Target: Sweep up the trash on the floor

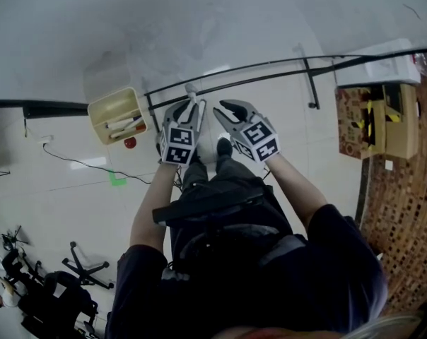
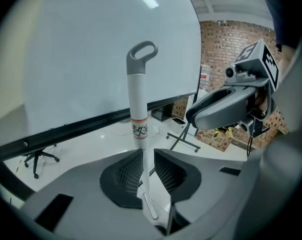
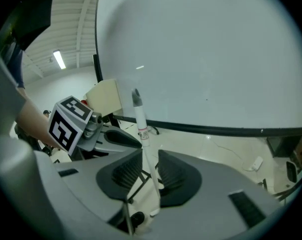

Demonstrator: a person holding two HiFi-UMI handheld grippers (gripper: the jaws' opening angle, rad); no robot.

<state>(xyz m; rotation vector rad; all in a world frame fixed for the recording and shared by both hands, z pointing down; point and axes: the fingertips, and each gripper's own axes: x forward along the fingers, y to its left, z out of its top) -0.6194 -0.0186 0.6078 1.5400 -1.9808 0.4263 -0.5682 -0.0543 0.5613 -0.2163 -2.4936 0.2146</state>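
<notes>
A white tubular broom handle (image 2: 137, 99) with a grey loop top stood upright ahead of the person, over the pale tiled floor (image 1: 72, 189). It looked light, stiff and smooth, likely slippery; the thicker upper tube seemed the surer hold. The left tool (image 2: 147, 154) gripped its thin lower shaft. The right tool (image 3: 150, 156), just right, held its 2 jaws apart, pressing nothing. Both forearms reached forward, tools tilted downward.

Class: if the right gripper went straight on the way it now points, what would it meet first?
Probably the white handle, standing in line with the open jaws of the right gripper; depth is unclear.
</notes>
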